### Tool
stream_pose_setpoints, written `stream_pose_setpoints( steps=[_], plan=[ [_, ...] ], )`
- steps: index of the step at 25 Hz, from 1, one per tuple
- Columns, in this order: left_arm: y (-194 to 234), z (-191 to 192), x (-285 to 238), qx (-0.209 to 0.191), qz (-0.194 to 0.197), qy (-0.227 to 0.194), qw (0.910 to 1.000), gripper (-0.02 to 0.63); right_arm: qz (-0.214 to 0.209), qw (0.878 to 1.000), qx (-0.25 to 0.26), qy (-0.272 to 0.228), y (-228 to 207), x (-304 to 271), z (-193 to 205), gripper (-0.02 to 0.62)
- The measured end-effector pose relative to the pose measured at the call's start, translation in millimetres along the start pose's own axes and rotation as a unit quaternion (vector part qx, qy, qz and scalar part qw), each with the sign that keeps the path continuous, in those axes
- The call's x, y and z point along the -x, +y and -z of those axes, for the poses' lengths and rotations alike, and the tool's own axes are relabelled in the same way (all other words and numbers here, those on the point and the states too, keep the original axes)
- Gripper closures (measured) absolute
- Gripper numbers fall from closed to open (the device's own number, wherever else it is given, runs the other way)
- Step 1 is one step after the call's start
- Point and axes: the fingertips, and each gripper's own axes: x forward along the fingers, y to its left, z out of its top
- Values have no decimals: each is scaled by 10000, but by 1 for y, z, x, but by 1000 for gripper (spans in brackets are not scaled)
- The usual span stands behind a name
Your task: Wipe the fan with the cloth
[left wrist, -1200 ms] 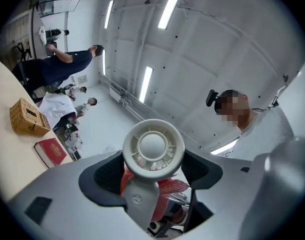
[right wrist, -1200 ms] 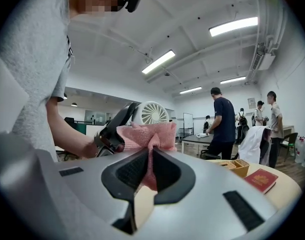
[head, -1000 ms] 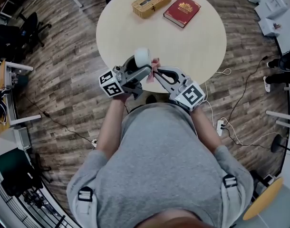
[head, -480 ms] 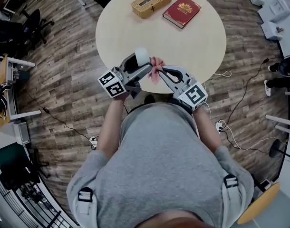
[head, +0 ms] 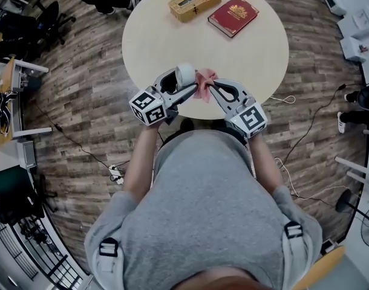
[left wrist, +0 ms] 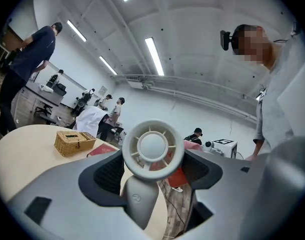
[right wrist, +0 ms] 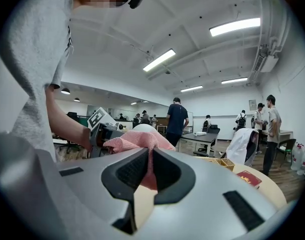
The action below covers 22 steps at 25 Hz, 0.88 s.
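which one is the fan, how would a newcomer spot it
Start at the round beige table and look to its near edge, where the left hand-held gripper is shut on a small white plastic fan. Unlike the pink cloth beside it, it is a hard spoked ring round a hub.

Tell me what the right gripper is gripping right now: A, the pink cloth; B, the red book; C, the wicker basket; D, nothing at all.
A: in the right gripper view the right gripper has its jaws shut on the pink cloth, whose bunched end sticks out past them; the white fan is in the left gripper.
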Motion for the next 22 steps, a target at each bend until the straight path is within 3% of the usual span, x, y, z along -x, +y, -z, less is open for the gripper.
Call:
stream_pose_setpoints(
  steps=[8,22],
  plan=[
    [-14,15,-23,-229,-408,194,9987,238,-356,9991,222,5,-26,19,11,566],
    [-30,36,-43,-289,-1124,260,9929,238,-973,9950,203,21,-55,37,25,567]
  ],
)
